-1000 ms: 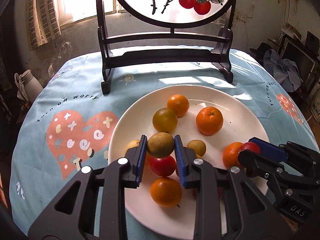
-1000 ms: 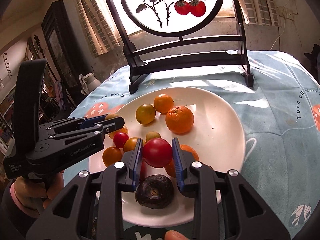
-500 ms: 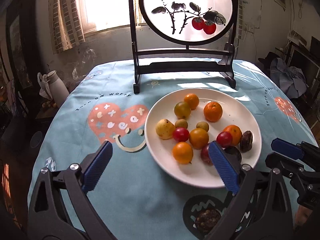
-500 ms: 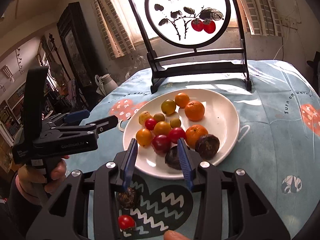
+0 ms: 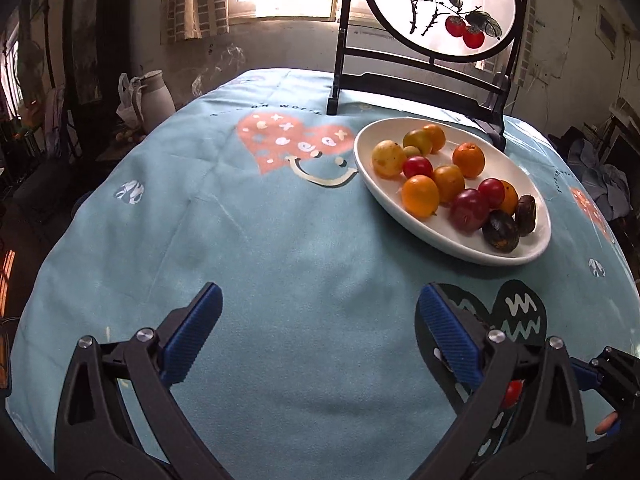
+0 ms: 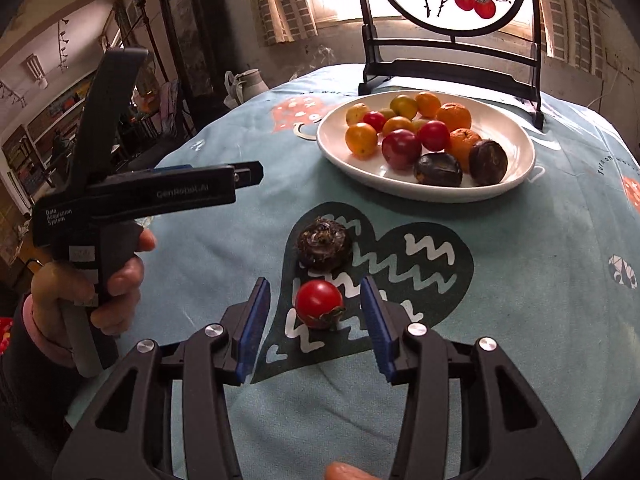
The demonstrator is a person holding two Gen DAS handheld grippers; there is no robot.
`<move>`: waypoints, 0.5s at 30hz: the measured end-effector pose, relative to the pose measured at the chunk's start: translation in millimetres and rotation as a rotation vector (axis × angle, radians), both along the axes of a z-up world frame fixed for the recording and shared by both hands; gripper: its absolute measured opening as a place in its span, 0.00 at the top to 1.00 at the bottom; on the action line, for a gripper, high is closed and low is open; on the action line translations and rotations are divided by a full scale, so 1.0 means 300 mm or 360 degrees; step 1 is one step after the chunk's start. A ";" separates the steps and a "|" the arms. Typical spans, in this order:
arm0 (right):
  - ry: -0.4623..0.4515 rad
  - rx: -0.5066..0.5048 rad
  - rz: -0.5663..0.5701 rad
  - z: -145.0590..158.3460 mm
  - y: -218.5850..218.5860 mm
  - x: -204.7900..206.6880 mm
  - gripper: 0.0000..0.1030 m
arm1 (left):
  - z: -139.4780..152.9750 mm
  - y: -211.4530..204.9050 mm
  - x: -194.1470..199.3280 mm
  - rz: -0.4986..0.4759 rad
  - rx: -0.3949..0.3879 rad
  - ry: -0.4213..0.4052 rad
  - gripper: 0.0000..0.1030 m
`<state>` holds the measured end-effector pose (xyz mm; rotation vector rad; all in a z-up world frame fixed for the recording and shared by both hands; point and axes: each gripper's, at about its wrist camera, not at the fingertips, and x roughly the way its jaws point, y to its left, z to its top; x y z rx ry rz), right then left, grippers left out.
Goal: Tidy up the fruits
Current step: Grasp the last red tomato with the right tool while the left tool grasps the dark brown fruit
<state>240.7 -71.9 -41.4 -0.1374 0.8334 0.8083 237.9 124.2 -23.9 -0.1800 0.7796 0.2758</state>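
A: Item one, left gripper (image 5: 320, 344)?
B: Jaws spread as wide as they go, just opened further, nothing between them. Hung over bare blue cloth (image 5: 280, 240), well left of the plate (image 5: 440, 236).

A: Item two, right gripper (image 6: 316, 328)?
B: Partly open, jaws just widened. Red tomato (image 6: 319, 309) sat between the pads on the dark heart print (image 6: 436, 280), clear of both pads, so released rather than held.

A: Item three, other loose fruit?
B: One dark, rough fruit (image 6: 323, 243) just beyond the tomato, on the same heart. Near it, seemingly not touching.

A: Item four, plate stock?
B: Mixed lot, crowded: oranges, yellow fruit, red tomatoes, two dark fruits (image 6: 460, 164) at the near rim. Sorting judged barely begun.

A: Item five, hazards?
B: Listed as judgement only.
- Tomato round, lying on its side on soft cloth; liable to roll if clipped by a pad during withdrawal.
- Could knock the dark fruit beside it and muddle the two sorts.
- Cloth wrinkled; a dragged fingertip might tug it and shift both fruits.
- Plate fruit packed tight; a wide-open approach might shove neighbours over the shallow rim.
- Two grippers working close together; collision likely if both reached for the plate at once.
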 end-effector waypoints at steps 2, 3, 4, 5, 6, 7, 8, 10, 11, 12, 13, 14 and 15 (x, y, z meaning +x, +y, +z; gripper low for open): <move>-0.0012 -0.0053 0.0018 -0.016 0.016 -0.004 0.54 | 0.008 0.002 -0.003 -0.0001 -0.0014 -0.0007 0.02; -0.0015 -0.0075 0.0026 -0.022 0.024 -0.006 0.54 | 0.010 0.005 -0.005 -0.0010 -0.0035 -0.0009 0.02; -0.0015 -0.0091 0.0029 -0.029 0.030 -0.006 0.54 | 0.011 0.007 -0.006 -0.0014 -0.0053 -0.0010 0.02; -0.0012 -0.0101 0.0033 -0.035 0.033 -0.004 0.54 | 0.012 0.008 -0.006 -0.0015 -0.0063 -0.0007 0.02; -0.0010 -0.0109 0.0034 -0.042 0.034 -0.007 0.54 | 0.013 0.008 -0.006 -0.0015 -0.0066 -0.0005 0.02; -0.0011 -0.0116 0.0028 -0.046 0.035 -0.006 0.54 | 0.013 0.008 -0.008 -0.0014 -0.0066 -0.0007 0.02; -0.0014 -0.0125 0.0022 -0.050 0.034 -0.004 0.54 | 0.014 0.009 -0.008 -0.0011 -0.0065 -0.0008 0.02; -0.0012 -0.0122 0.0017 -0.053 0.031 0.000 0.54 | 0.014 0.010 -0.008 -0.0003 -0.0069 -0.0002 0.02; -0.0014 -0.0122 0.0016 -0.055 0.032 -0.001 0.54 | 0.014 0.011 -0.008 -0.0003 -0.0073 -0.0002 0.02; -0.0012 -0.0125 0.0018 -0.057 0.034 -0.001 0.54 | 0.015 0.010 -0.008 -0.0001 -0.0072 -0.0004 0.02; -0.0007 -0.0129 0.0020 -0.060 0.037 0.001 0.54 | 0.015 0.011 -0.011 0.0001 -0.0069 -0.0005 0.02; -0.0005 -0.0135 0.0024 -0.063 0.041 0.001 0.54 | 0.016 0.011 -0.011 -0.0001 -0.0069 -0.0006 0.02; -0.0008 -0.0140 0.0026 -0.065 0.044 -0.001 0.54 | 0.016 0.010 -0.011 -0.0003 -0.0072 -0.0006 0.02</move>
